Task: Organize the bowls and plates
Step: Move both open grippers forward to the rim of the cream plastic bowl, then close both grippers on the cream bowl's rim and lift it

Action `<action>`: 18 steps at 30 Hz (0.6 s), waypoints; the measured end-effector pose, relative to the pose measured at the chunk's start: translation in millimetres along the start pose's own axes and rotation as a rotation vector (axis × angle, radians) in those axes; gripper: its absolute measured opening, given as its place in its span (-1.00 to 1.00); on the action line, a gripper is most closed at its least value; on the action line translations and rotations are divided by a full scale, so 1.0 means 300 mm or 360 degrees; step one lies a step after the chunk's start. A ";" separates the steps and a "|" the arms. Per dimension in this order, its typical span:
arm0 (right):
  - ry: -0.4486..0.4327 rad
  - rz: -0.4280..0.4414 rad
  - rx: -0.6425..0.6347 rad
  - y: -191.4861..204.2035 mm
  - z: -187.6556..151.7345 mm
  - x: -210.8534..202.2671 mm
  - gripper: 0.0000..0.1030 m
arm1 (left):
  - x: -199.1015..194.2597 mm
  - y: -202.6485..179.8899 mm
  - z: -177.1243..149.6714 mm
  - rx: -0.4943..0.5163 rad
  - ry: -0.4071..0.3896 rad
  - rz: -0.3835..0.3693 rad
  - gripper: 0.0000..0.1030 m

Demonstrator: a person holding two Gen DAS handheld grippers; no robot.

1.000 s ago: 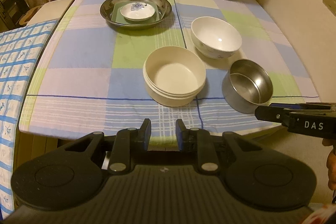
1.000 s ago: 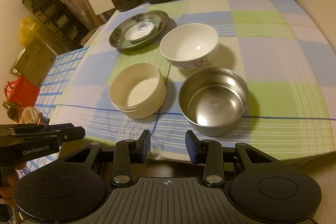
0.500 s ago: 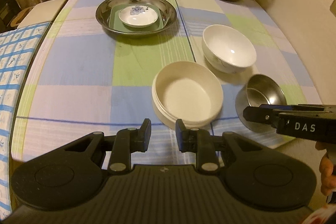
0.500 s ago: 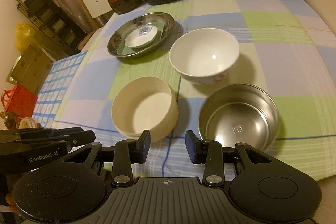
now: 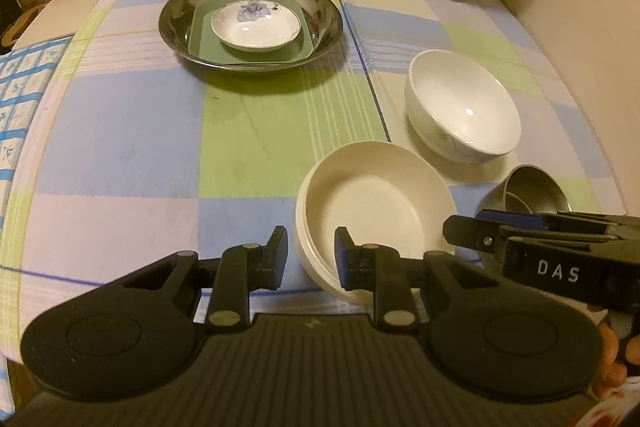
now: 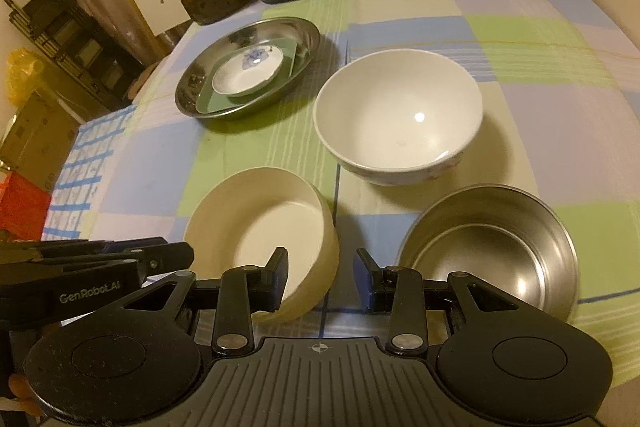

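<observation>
Left gripper (image 5: 310,251): hovered with jaws partly open and empty astride the near rim of the cream bowl (image 5: 376,211). Right gripper (image 6: 322,271): jaws also parted, nothing held, poised between cream bowl and steel bowl (image 6: 488,247) on the checked tablecloth (image 5: 120,147).

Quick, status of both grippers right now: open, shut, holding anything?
Left gripper: open, empty, jaws astride the cream bowl rim.
Right gripper: open, empty, above the tablecloth.
</observation>
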State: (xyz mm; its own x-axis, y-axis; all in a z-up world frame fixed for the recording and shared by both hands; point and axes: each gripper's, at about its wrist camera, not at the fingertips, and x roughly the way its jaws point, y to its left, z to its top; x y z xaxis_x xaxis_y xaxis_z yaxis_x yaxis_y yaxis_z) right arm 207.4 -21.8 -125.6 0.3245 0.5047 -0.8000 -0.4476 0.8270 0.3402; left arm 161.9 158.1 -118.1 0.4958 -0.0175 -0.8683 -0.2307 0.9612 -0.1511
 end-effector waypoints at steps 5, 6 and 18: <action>0.0009 -0.0021 -0.0005 0.008 0.008 0.032 -0.28 | 0.039 0.008 0.011 0.0033 0.0033 -0.0008 -0.57; 0.0011 -0.0024 -0.0006 0.010 0.010 0.038 -0.28 | 0.042 0.008 0.011 0.0038 0.0039 -0.0009 -0.58; 0.0052 -0.0056 -0.0012 0.014 -0.001 0.074 -0.57 | 0.078 0.011 0.014 0.0054 0.0085 -0.0038 -0.68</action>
State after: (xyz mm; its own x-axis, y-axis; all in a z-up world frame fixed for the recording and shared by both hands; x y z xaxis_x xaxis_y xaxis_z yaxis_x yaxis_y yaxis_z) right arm 212.5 -7.3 -142.1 0.3129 0.4667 -0.8272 -0.4428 0.8422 0.3077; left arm 176.2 162.1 -136.8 0.4552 -0.0543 -0.8887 -0.1902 0.9691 -0.1567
